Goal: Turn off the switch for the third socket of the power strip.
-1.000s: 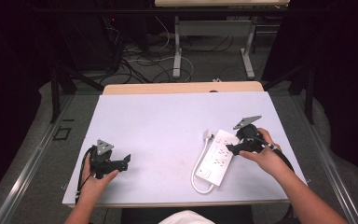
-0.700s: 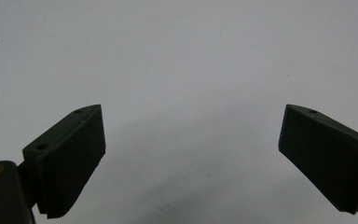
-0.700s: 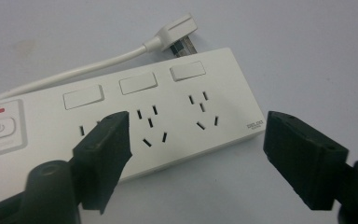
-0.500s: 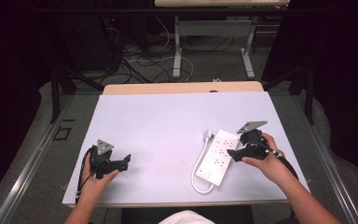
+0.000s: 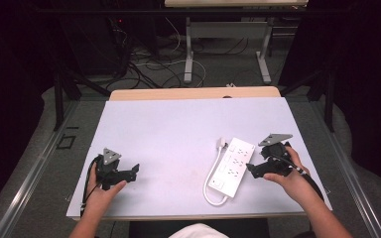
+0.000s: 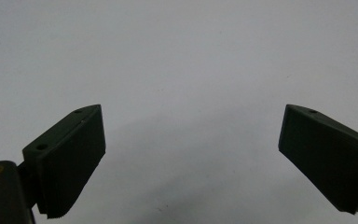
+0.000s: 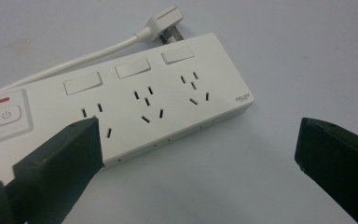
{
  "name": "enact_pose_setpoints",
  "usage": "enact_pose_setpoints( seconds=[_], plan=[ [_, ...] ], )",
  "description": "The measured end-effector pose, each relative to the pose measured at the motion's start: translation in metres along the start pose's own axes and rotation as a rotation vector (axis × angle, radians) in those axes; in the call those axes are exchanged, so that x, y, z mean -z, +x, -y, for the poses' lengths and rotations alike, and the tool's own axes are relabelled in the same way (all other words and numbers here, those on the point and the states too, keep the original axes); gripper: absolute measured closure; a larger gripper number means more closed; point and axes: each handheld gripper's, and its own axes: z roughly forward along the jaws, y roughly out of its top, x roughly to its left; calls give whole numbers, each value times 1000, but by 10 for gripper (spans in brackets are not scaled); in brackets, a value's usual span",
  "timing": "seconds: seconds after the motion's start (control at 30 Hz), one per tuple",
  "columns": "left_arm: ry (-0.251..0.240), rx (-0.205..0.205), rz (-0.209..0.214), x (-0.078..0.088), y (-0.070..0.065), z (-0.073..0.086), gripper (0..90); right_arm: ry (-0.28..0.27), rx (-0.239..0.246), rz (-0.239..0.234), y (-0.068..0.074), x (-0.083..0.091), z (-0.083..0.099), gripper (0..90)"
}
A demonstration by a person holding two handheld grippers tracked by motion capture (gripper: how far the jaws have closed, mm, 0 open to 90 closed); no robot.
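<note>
Near edge of the table [image 5: 178,129]: left gripper [image 5: 131,172] at near left, jaws wide apart over bare tabletop, gripping nothing; right gripper [image 5: 252,171] at near right, jaws just been opening, nothing between them. Power strip [image 5: 232,166] lies flat just left of the right gripper; right gripper view shows its switches [image 7: 133,68], power button [image 7: 6,114] and plug [image 7: 168,19], too small in the high view. Farther off, cables [image 5: 149,64] and table legs [image 5: 189,49] on the floor, nothing blocking.

Pale grey table [image 5: 178,134], white power strip [image 5: 234,166] flat near its right edge, cord [image 5: 209,186] looped alongside.
</note>
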Motion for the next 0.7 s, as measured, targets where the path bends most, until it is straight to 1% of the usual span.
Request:
enact_pose_setpoints(
  seconds=[0.03,0.07,0.13,0.17,0.2,0.27,0.3,0.33,0.37,0.4,0.5,0.53,0.57,0.6,0.7],
  plan=[
    [0,3,2,0,0,0,70,-4,6,4,-1,1,1,0],
    [3,4,6,0,0,0,70,-6,-4,7,-1,1,2,0],
    [6,3,6,0,0,0,69,-4,-9,16,-3,1,5,0],
    [1,1,-1,0,0,0,69,-5,-16,15,-3,1,6,0],
    [-1,4,1,0,0,0,68,-3,-17,23,-4,1,8,0],
    [-2,6,0,0,0,0,62,-2,-27,23,-6,1,11,0],
    [10,-2,3,1,1,-1,58,-4,-31,25,-7,1,13,0],
    [0,2,0,0,1,-1,53,-7,-36,24,-8,0,14,0],
    [3,3,1,0,1,0,52,-8,-44,15,-9,0,16,0],
    [5,5,3,0,0,0,48,-9,-63,20,-10,-2,18,0],
    [-1,11,2,-1,0,0,38,-7,-73,24,-14,-3,23,0],
    [-1,10,1,-1,0,0,34,-4,-82,33,-15,-4,25,0],
    [5,10,6,0,0,0,29,-5,-77,36,-16,-4,26,0],
    [3,16,7,0,0,0,26,-5,-89,40,-17,-4,27,0],
    [-2,17,7,-1,0,0,16,-8,-87,65,-20,-4,30,0]
  ],
)
